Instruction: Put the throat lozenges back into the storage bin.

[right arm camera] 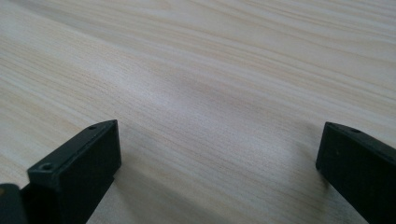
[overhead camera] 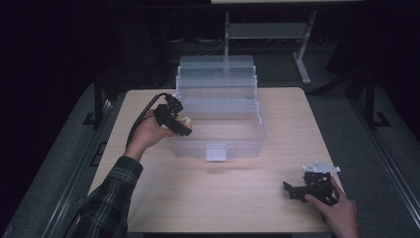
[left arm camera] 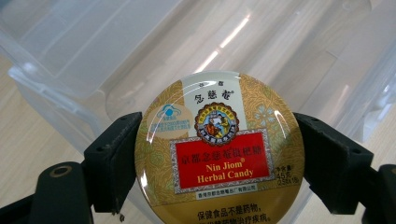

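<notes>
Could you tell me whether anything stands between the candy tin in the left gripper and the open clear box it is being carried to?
Nothing visible does. The left gripper holds the candy tin at the left rim of the clear box, whose lid stands open; what shows of its inside looks bare.

candy tin (left arm camera: pixel 219 149) bottom cropped, fine print blurred

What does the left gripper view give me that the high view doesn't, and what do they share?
Left gripper view: the label of the round tin, reading Nin Jiom Herbal Candy, and both black fingers pressed against its opposite edges.

High view: the wooden table, the whole clear plastic box with its lid up, the person's plaid sleeve, and the right gripper low over the table near its front right corner.

Both: the left gripper holding the tin at the box's left wall.
</notes>
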A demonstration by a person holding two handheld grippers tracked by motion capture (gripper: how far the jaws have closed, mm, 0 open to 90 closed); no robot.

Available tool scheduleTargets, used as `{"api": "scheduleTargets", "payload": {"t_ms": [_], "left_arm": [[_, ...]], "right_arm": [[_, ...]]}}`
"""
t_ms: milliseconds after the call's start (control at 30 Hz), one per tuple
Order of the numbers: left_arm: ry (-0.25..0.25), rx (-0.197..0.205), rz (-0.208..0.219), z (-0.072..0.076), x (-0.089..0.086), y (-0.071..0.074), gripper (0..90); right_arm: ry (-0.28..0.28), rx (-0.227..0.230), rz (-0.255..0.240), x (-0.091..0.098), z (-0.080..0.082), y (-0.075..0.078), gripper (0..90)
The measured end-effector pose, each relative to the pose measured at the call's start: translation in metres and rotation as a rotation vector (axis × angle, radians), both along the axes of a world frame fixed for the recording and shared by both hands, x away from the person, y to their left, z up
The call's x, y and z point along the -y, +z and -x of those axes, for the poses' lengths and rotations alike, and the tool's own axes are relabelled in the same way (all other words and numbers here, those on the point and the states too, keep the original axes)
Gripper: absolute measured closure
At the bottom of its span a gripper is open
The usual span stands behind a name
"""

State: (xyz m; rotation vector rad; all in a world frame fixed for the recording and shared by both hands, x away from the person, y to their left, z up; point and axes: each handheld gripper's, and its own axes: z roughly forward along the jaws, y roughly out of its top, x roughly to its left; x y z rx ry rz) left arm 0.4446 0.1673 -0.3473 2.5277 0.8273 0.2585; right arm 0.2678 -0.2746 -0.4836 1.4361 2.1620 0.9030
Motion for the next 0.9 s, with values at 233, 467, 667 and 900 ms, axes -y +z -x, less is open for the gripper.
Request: {"api": "scheduleTargets", "payload": {"t_ms": [233, 467, 667, 900], "left_arm": [[0.01, -0.019, 0.022, -0.0004, -0.0024, -0.0063, 19.4], [0.015, -0.026, 0.021, -0.0016, -0.0059, -0.0104, 19.3], [0.009, -0.028, 0.027, -0.0013, -0.0059, -0.0098, 19.2], [0.011, -0.015, 0.039, -0.0007, -0.0066, -0.0074, 17.3]], "right_arm": [[0.0, 0.0, 0.0, 0.0, 0.0, 0.0, 0.0], [0.0, 0.0, 0.0, 0.0, 0.0, 0.0, 0.0], [0.0, 0.0, 0.0, 0.0, 0.0, 0.0, 0.0], [0.0, 0.0, 0.0, 0.0, 0.0, 0.0, 0.0]]}}
